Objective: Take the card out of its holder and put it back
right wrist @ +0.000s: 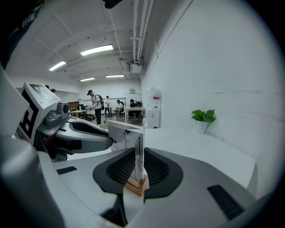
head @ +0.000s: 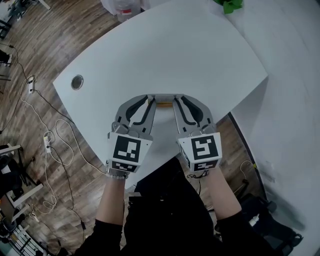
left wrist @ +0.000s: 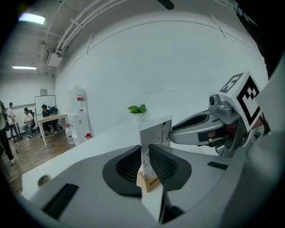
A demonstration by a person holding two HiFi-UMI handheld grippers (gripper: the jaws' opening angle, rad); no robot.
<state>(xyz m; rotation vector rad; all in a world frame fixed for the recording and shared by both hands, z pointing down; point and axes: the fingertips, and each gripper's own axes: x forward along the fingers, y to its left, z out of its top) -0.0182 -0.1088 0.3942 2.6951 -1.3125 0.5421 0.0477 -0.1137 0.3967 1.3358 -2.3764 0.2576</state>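
A white card [left wrist: 156,133] with dark print stands upright in a small wooden holder [left wrist: 149,181]. My left gripper [left wrist: 147,161] is shut on the card's lower part, its ribbed pads on both faces just above the holder. My right gripper [right wrist: 139,164] grips the same card [right wrist: 127,136] from the other end, above the holder [right wrist: 137,185]. In the head view the two grippers, left [head: 151,100] and right [head: 176,100], meet tip to tip over the holder [head: 164,104] near the front edge of the white table [head: 165,55]. Whether the holder rests on the table cannot be told.
A green plant [head: 230,5] stands at the table's far edge. A round cable hole [head: 77,82] sits at the table's left corner. Cables [head: 55,145] lie on the wooden floor at the left. People sit at desks far off [left wrist: 31,118].
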